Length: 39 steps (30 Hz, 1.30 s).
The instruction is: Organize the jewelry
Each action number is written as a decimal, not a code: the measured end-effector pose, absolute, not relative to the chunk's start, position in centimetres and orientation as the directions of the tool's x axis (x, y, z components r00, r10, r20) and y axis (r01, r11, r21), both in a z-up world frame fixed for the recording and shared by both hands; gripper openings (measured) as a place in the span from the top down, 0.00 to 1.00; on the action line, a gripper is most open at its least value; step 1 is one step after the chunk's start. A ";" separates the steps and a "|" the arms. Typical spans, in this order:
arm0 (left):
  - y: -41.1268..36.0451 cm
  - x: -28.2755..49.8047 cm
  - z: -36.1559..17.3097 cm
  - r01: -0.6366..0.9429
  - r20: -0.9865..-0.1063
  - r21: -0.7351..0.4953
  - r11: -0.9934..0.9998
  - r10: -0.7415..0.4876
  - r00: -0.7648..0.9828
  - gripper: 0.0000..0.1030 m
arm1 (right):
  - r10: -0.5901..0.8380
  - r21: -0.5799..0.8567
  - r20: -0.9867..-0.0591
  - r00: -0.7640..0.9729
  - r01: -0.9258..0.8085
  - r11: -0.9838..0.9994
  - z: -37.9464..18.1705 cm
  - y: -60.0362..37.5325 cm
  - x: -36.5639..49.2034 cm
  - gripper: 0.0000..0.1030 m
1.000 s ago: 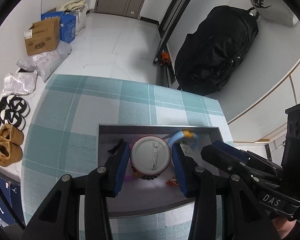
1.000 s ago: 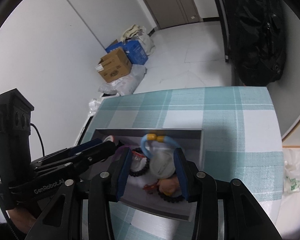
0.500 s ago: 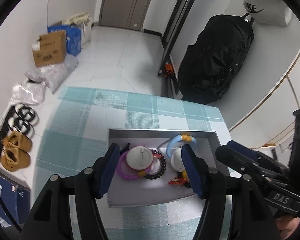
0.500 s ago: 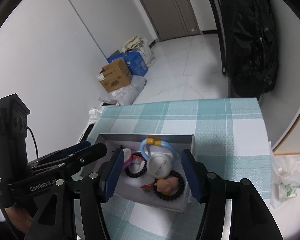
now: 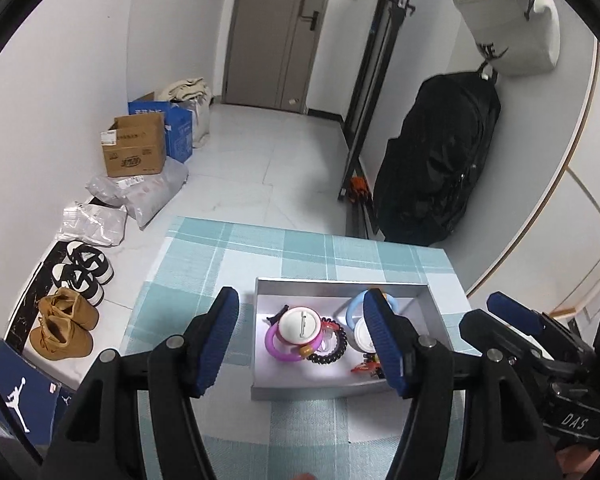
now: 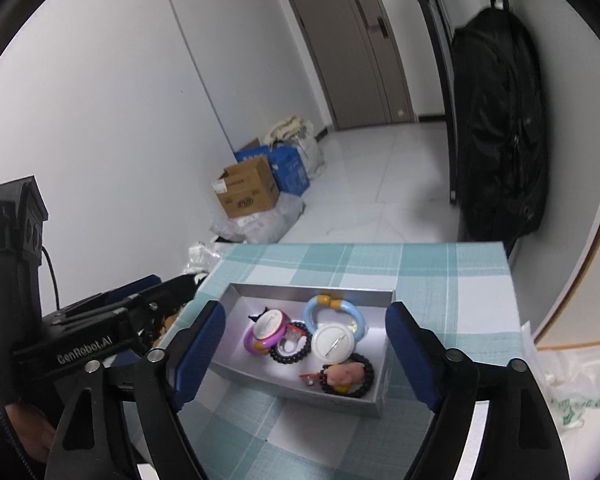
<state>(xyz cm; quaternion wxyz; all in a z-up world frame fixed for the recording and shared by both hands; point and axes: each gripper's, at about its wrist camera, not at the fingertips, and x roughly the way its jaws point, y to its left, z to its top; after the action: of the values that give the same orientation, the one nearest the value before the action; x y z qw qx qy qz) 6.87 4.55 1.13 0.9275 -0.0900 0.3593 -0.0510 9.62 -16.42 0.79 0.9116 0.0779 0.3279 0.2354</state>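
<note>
Checked tablecloth (image 6: 440,280) bears tray (image 6: 312,290) of jewelry.

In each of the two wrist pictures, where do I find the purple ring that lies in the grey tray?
Left wrist view: the purple ring lies in the left part of the grey tray, below centre, half under a white round badge.
Right wrist view: it lies at the tray's left end, left of centre, under the same badge.
Shared landmark: the black bead bracelet beside the ring.
</note>
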 end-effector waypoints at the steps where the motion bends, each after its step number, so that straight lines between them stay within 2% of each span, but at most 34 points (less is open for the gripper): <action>1: 4.6 6.6 1.2 0.025 -0.656 -0.205 0.979 -0.156 0.739 0.42 | 0.482 0.294 -0.556 0.678 -0.382 0.876 0.9 -16.4 9.3 0.19; 10: 4.3 4.2 1.5 0.006 -0.643 -0.160 0.987 -0.109 0.758 0.42 | 0.481 0.217 -0.484 0.731 -0.432 0.875 1.9 -16.4 5.8 0.17; 14: 4.2 3.6 1.6 0.008 -0.632 -0.180 0.984 -0.122 0.765 0.41 | 0.471 0.211 -0.459 0.754 -0.422 0.882 2.3 -16.8 5.0 0.13; 17: 3.8 2.9 1.8 0.011 -0.612 -0.164 0.986 -0.111 0.783 0.33 | 0.462 0.234 -0.436 0.772 -0.399 0.887 2.2 -17.7 4.4 0.09; 19: 3.8 2.4 1.8 0.012 -0.599 -0.168 0.986 -0.111 0.793 0.26 | 0.460 0.243 -0.434 0.775 -0.391 0.888 1.9 -18.1 4.1 0.08; 39: 4.1 2.3 -0.6 0.011 -0.624 -0.151 0.989 -0.104 0.774 0.24 | 0.454 0.220 -0.438 0.776 -0.397 0.891 0.6 -17.8 4.6 0.05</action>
<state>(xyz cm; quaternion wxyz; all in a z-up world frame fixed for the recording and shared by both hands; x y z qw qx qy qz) 2.28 4.09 -0.56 0.9393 -0.0693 0.3345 -0.0305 4.57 -17.82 0.64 0.9407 0.0575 0.2464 0.2261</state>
